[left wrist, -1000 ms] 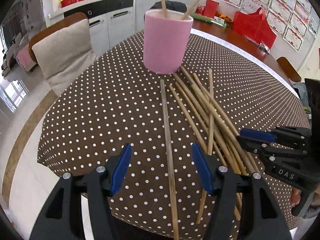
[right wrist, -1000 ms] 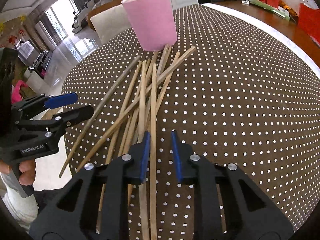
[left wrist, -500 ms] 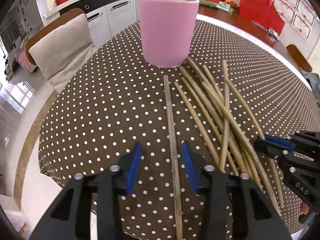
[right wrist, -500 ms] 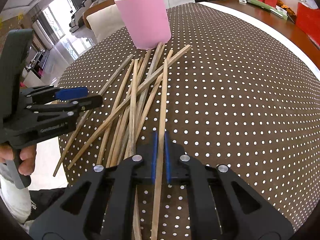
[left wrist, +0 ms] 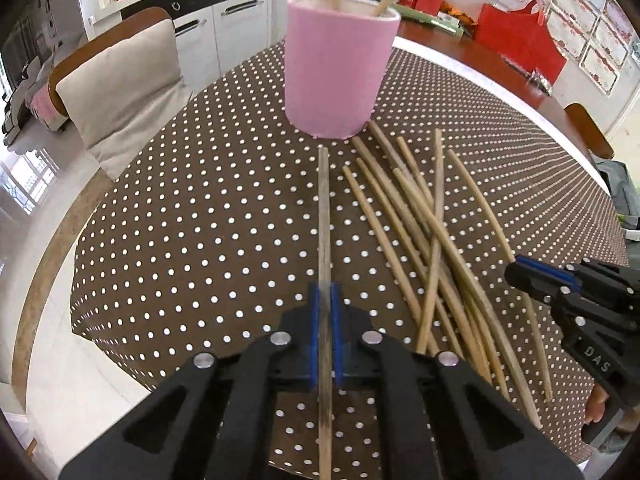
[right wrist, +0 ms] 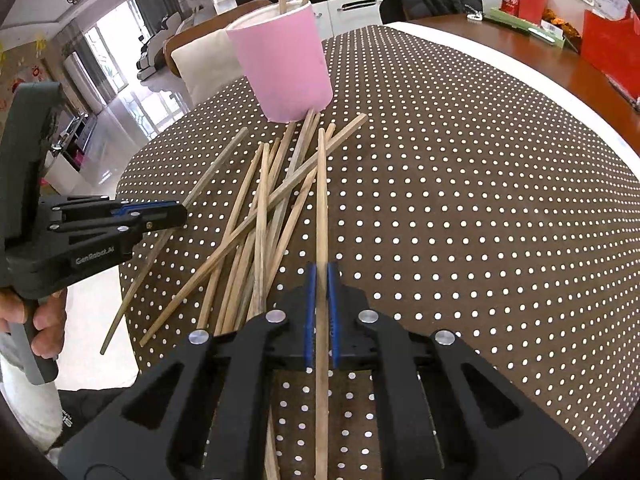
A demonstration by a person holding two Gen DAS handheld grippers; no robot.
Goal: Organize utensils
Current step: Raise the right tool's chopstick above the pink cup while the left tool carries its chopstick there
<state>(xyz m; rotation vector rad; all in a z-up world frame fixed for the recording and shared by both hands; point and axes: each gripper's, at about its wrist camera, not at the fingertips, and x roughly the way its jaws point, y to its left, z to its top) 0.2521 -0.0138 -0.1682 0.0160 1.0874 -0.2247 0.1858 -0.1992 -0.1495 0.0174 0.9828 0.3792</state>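
Observation:
A pink cup [left wrist: 338,64] [right wrist: 286,66] stands upright on the dotted brown tablecloth with two chopsticks in it. Several wooden chopsticks [left wrist: 432,236] [right wrist: 260,216] lie in a loose pile in front of it. My left gripper [left wrist: 325,292] is shut on a darker grey-brown chopstick [left wrist: 324,216] that lies apart at the pile's left side, pointing toward the cup. My right gripper [right wrist: 319,272] is shut on a pale chopstick [right wrist: 321,192] at the pile's right side. Each gripper also shows in the other's view: the right gripper [left wrist: 520,272] and the left gripper [right wrist: 176,212].
A cushioned chair [left wrist: 116,80] stands past the table's left edge. Red boxes and papers [left wrist: 516,40] sit on the bare wooden table top beyond the cloth. The tablecloth [right wrist: 480,220] spreads wide to the right of the pile.
The left gripper slid in over the grey-brown chopstick and its jaws closed onto it. The right gripper's jaws narrowed the last bit and clamped the pale chopstick.

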